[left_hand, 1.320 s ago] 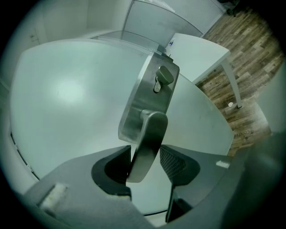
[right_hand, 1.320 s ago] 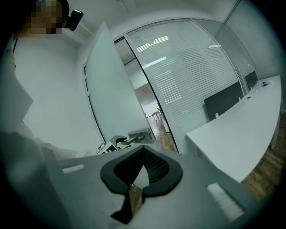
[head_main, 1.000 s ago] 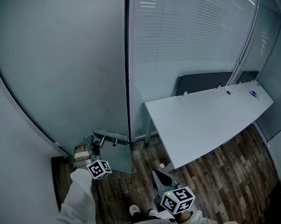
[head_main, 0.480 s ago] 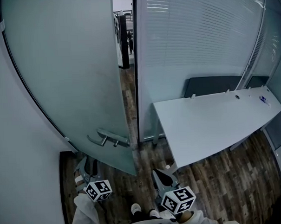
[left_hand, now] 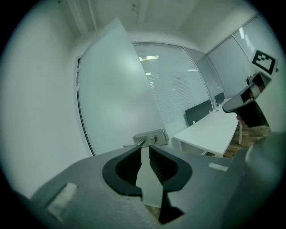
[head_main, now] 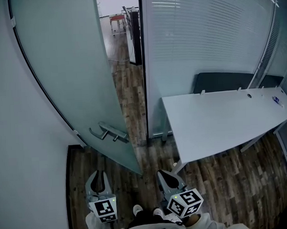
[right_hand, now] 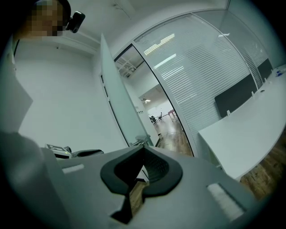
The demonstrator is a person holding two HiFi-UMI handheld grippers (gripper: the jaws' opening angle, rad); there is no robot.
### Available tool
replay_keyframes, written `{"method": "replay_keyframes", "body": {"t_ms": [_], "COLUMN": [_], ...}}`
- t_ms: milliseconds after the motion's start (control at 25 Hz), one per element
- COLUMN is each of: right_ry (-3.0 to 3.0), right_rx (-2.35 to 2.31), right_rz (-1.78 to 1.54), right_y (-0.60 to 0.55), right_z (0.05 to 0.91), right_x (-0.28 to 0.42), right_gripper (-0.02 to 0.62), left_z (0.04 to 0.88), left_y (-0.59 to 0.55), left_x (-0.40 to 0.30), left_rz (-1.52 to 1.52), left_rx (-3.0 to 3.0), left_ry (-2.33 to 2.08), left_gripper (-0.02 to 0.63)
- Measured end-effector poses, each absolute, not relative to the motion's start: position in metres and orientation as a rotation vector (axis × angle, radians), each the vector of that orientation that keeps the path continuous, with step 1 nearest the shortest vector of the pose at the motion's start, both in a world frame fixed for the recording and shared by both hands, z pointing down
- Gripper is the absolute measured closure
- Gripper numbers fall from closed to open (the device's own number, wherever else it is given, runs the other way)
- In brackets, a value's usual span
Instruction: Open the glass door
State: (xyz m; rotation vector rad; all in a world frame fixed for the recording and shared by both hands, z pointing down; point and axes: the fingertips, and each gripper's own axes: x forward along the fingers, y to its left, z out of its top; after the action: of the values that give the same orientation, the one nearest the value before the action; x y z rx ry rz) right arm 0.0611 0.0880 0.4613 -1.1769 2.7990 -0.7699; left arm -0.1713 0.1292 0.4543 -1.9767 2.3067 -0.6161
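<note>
**A:** Where is the frosted glass door [head_main: 68, 67] placed in relation to the grippers?

**B:** It is seen swung partly inward, with a gap opened between its free edge and the fixed glass partition with blinds [head_main: 202, 38]. Through that gap, wooden flooring [head_main: 128, 88] is visible beyond. The door's lower free corner lies between the two grippers in the head view.

**A:** And where is the part to be gripped?

**B:** The grey metal bar handle [head_main: 109, 132] is mounted low on the door, near the free edge. Its long axis runs roughly level along the door face. It lies ahead of the left gripper [head_main: 98, 176] and a little towards the free edge, clearly apart from it. In the left gripper view it is framed just past the fingertips.

**A:** Which gripper is judged nearer?

**B:** The left one. The right gripper [head_main: 164, 177] is held beyond the door's free corner, beside the near corner of the white desk [head_main: 229, 122], farther from the handle.

**A:** How are the jaws set?

**B:** The left jaws are closing with a narrow slit remaining, and nothing is caught between them. The right jaws are brought together at the tips, and nothing is held.

**A:** What would a further pull turn on?

**B:** Probably a forward reach by the left gripper, with its jaws parted wider and set across the bar.
</note>
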Motion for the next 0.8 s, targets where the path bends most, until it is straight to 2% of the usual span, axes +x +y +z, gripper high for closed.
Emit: {"method": "replay_keyframes", "body": {"t_ms": [160, 360, 800], "right_ry": [2.801, 2.809, 2.801], "right_rx": [-1.158, -1.19, -1.228], "right_rz": [-0.727, -0.625, -0.588], "right_y": [0.1, 0.108, 0.111], "right_z": [0.449, 0.433, 0.421], "right_x": [0.06, 0.056, 0.044], "right_gripper": [0.592, 0.592, 0.592], "left_z": [0.446, 0.432, 0.431], "left_y": [0.148, 0.154, 0.146], "left_x": [-0.154, -0.131, -0.125], "left_rz": [-0.48, -0.363, -0.353], "left_rx": [-2.067, -2.178, -2.256], "left_ry": [2.318, 2.249, 2.18], "left_gripper": [0.603, 0.603, 0.604]}}
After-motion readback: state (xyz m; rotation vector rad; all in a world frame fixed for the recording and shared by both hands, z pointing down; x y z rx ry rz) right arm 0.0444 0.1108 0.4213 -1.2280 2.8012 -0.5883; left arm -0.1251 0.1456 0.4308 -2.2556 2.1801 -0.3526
